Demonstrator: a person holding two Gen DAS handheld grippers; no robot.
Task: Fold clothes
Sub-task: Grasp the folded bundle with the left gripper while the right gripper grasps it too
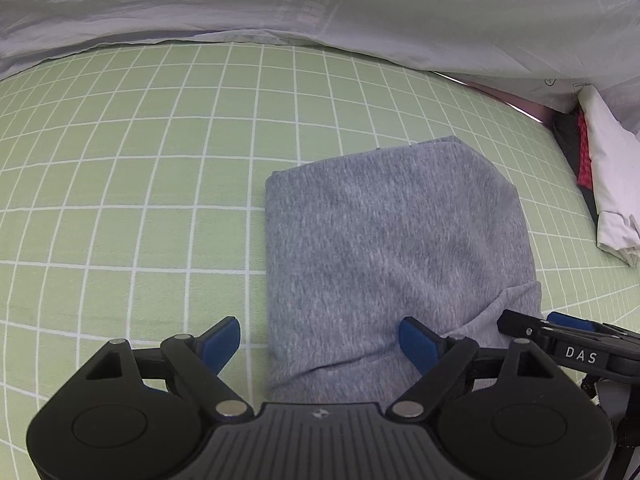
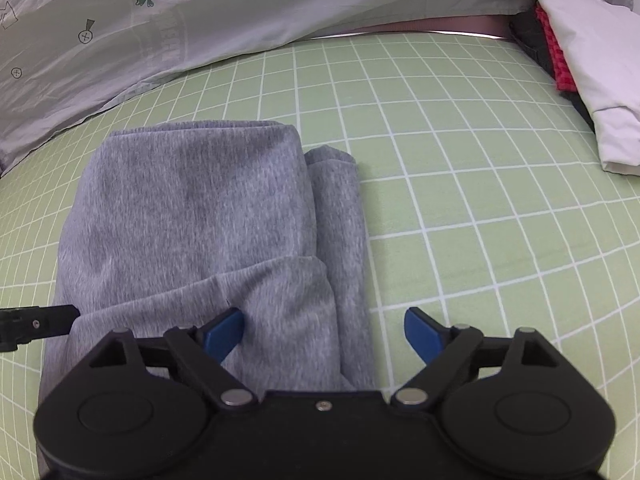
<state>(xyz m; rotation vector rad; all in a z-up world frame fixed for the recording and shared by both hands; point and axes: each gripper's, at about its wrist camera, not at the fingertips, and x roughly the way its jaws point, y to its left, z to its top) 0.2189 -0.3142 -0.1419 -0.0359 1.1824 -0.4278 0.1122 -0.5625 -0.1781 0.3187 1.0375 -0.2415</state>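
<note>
Two grippers, left (image 1: 320, 342) and right (image 2: 324, 334), fingers wide apart over folded grey garment (image 1: 396, 240) on green grid sheet (image 1: 140, 160).

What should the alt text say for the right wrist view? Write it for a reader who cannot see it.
A folded grey garment lies on a green grid-patterned sheet, with the open right tongs at its near edge, holding nothing. A pale printed quilt lies behind, a pile of white and red clothes sits far right, and the left tongs' tip enters at left.

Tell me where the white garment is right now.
The white garment lies at the far right edge of the green sheet in both views, atop a red cloth.
</note>
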